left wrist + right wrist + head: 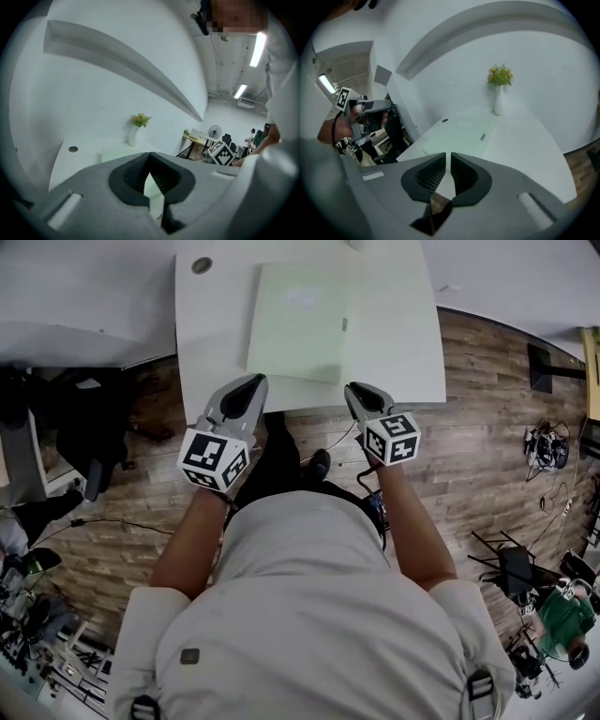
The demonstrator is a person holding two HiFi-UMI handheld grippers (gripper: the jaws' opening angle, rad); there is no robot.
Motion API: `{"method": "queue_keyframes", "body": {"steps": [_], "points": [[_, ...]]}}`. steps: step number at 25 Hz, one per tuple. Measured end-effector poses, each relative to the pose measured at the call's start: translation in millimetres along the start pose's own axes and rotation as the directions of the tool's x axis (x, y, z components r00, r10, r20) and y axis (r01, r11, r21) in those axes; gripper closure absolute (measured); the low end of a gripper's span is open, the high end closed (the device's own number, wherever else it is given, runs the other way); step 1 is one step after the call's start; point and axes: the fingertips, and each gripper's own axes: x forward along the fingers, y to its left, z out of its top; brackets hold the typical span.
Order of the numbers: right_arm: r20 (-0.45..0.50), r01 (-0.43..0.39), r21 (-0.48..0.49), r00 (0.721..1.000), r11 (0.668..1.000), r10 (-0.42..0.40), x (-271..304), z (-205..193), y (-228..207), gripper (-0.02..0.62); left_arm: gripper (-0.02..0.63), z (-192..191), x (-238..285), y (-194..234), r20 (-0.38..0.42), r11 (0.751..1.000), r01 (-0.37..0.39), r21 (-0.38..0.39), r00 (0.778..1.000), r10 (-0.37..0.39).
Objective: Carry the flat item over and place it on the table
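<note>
The flat item [298, 322] is a pale green sheet lying flat on the white table [403, 343], with a small grey tag at its right edge. The left gripper view shows the flat item [117, 154] beyond the jaws, and the right gripper view shows the same sheet [464, 136]. My left gripper [255, 382] hovers at the table's near edge, just left of the sheet's near corner, its jaws together and empty [150, 155]. My right gripper [361, 390] hangs at the near edge beside the sheet's right corner, with its jaws down to a thin slit and holding nothing [448, 155].
A white vase with yellow flowers [500, 96] stands at the table's far side by the wall. A round cable hole [202, 265] sits in the far left corner. A dark office chair [89, 442] is at the left, with cables and gear [548, 446] on the wood floor at the right.
</note>
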Motion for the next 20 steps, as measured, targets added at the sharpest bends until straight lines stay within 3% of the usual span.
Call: {"method": "queue_keyframes", "body": {"steps": [4, 9, 14, 20], "points": [[0.096, -0.007, -0.113, 0.995, 0.994, 0.018, -43.8, 26.8, 23.9, 0.586, 0.604, 10.4, -16.2, -26.4, 0.046, 1.0, -0.012, 0.017, 0.999, 0.012], [0.219, 0.005, -0.24, 0.974, 0.971, 0.049, -105.2, 62.0, 55.2, 0.586, 0.604, 31.2, -40.1, -67.8, 0.106, 0.998, -0.009, 0.067, 0.994, 0.002], [0.324, 0.011, -0.255, 0.943, 0.967, 0.075, -159.1, 88.5, 79.3, 0.586, 0.604, 48.6, -56.7, -95.6, 0.156, 0.996, -0.011, 0.094, 0.988, -0.004], [0.36, 0.02, -0.323, 0.927, 0.946, 0.103, -192.2, 93.7, 99.7, 0.586, 0.604, 56.3, -71.1, -126.0, 0.193, 0.993, -0.009, 0.12, 0.981, -0.014]]}}
